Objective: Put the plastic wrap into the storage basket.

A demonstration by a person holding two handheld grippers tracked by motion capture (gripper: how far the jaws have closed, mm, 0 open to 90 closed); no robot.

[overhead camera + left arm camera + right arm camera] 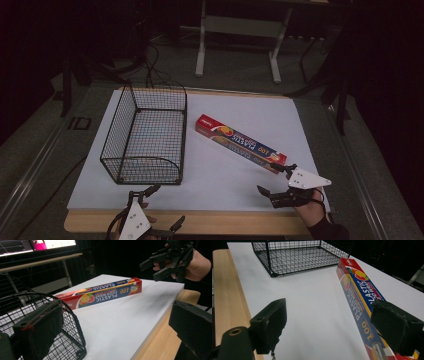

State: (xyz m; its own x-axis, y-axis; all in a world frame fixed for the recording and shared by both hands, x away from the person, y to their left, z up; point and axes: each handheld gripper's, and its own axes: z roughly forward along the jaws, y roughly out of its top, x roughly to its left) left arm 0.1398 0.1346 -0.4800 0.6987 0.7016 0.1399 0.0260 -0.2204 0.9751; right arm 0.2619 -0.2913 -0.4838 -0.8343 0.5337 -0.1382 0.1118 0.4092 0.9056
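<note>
A long red and blue box of plastic food wrap [240,142] lies diagonally on the white board, right of a black wire basket [145,135]. My right gripper [274,178] stands open at the box's near right end, one jaw over that end and nothing pressed between the pads. In the right gripper view the box [359,292] runs under the right jaw of the gripper [333,326], with the basket [294,255] beyond. My left gripper [167,205] is open at the table's front edge, just in front of the basket. Its own view shows the gripper [115,327], the basket [75,322] and the box [105,292].
The white board [225,180] lies on a wooden table whose edge [225,222] runs along the front. The other hand and its gripper [148,271] hover at the upper right of the left gripper view. Dark floor, cables and a white desk frame [240,30] lie beyond the table.
</note>
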